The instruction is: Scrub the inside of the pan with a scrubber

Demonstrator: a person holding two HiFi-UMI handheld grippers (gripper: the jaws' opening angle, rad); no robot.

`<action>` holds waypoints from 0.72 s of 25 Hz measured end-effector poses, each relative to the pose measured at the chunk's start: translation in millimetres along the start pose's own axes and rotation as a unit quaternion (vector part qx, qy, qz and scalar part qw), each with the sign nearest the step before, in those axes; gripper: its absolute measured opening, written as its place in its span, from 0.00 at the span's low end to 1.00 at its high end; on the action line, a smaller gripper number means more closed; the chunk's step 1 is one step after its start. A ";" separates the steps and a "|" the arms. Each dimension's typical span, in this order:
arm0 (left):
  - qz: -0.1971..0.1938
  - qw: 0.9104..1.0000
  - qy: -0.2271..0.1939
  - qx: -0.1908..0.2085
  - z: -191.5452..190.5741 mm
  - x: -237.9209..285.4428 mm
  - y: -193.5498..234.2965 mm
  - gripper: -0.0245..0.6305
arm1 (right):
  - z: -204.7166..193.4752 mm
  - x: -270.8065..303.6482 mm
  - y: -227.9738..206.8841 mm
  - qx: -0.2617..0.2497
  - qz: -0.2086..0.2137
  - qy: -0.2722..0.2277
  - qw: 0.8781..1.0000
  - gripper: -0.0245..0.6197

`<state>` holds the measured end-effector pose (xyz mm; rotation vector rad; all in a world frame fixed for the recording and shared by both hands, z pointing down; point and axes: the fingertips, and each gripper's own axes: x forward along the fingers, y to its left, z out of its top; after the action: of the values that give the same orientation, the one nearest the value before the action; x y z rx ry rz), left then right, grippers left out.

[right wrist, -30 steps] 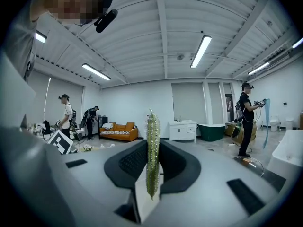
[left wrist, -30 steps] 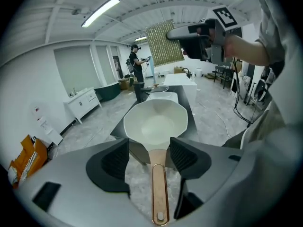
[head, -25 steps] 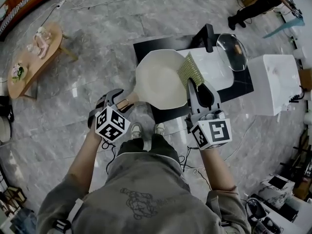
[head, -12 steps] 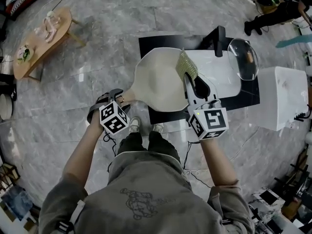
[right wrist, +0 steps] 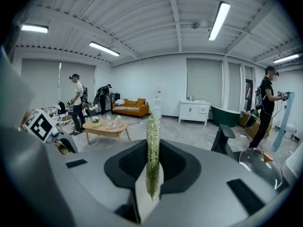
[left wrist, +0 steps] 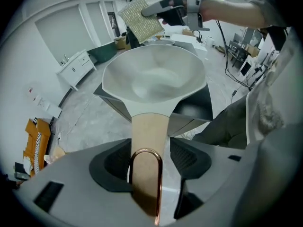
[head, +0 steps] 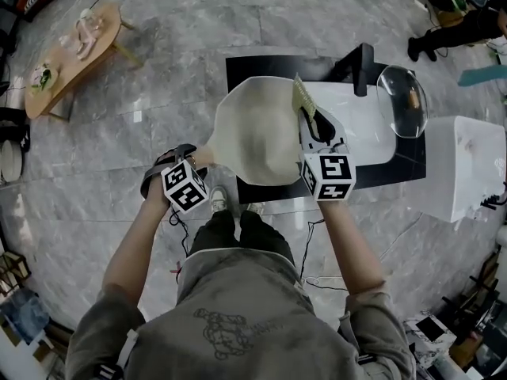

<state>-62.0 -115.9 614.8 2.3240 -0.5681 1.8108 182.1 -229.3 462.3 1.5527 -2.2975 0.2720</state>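
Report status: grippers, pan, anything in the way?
Left gripper shut on pan handle, pan tilted. Right gripper shut on scrubber, at pan's rim. Nothing blocking; glass lid lies apart.

The pan [head: 253, 137] sits over the left part of the worktop [head: 245, 68]. The left claw [head: 190, 158] grips the pan's handle, on the pan's left. The right claw [head: 313, 123] is at the pan's right edge, with the scrubber [head: 302, 98] between its jaws. A glass lid [head: 402, 101] is at the worktop's right end.
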 end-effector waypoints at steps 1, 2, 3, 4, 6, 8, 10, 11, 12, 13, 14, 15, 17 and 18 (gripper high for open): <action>0.005 1.000 -0.001 0.000 0.3 0.6 0.9 0.43 | -8.0 6.9 -2.2 -0.003 -0.005 0.009 1.000 0.15; 0.009 1.000 -0.003 -0.001 0.6 1.0 1.9 0.40 | -15.7 13.7 -4.1 -0.007 -0.011 0.018 1.000 0.15; 0.012 1.000 -0.005 -0.002 0.9 1.4 3.0 0.36 | -22.7 20.5 -5.7 -0.011 -0.016 0.026 0.999 0.15; 0.014 1.000 -0.007 -0.002 1.1 1.8 4.0 0.34 | -29.0 27.0 -6.8 -0.015 -0.021 0.033 0.999 0.15; 0.012 1.000 -0.010 -0.004 1.2 2.4 4.5 0.33 | -39.7 38.9 -7.1 -0.020 -0.029 0.045 0.998 0.15; 0.009 1.000 -0.013 -0.002 1.2 2.8 4.1 0.33 | -49.0 49.6 -5.1 -0.024 -0.033 0.054 0.998 0.15; 0.008 1.000 -0.016 0.003 1.0 2.8 4.3 0.33 | -56.2 60.0 -1.4 -0.028 -0.035 0.061 0.997 0.15; 0.008 1.000 -0.016 0.005 0.8 2.7 4.6 0.32 | -58.8 65.1 1.3 -0.031 -0.036 0.065 0.997 0.15; 0.007 1.000 -0.016 0.007 0.7 2.6 4.9 0.32 | -61.1 69.9 4.1 -0.034 -0.037 0.069 0.996 0.15; 0.006 1.000 -0.016 0.009 0.7 2.5 5.0 0.32 | -63.4 74.6 6.8 -0.037 -0.038 0.072 0.996 0.15; 0.006 1.000 -0.016 0.011 0.6 2.4 4.7 0.32 | -65.9 79.1 9.4 -0.042 -0.040 0.075 0.996 0.15; 0.005 1.000 -0.017 0.012 0.4 2.3 4.1 0.32 | -68.7 83.5 12.1 -0.047 -0.040 0.078 0.995 0.15; 0.005 1.000 -0.019 0.014 0.0 2.0 3.1 0.32 | -74.3 92.5 19.5 -0.058 -0.037 0.085 0.994 0.15; 0.005 1.000 -0.021 0.015 -0.1 1.8 3.1 0.32 | -76.3 97.0 24.6 -0.064 -0.032 0.087 0.994 0.15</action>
<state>-62.9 -119.1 616.2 2.3879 -0.5617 1.7914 140.6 -276.4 571.3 1.4745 -2.0870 0.2291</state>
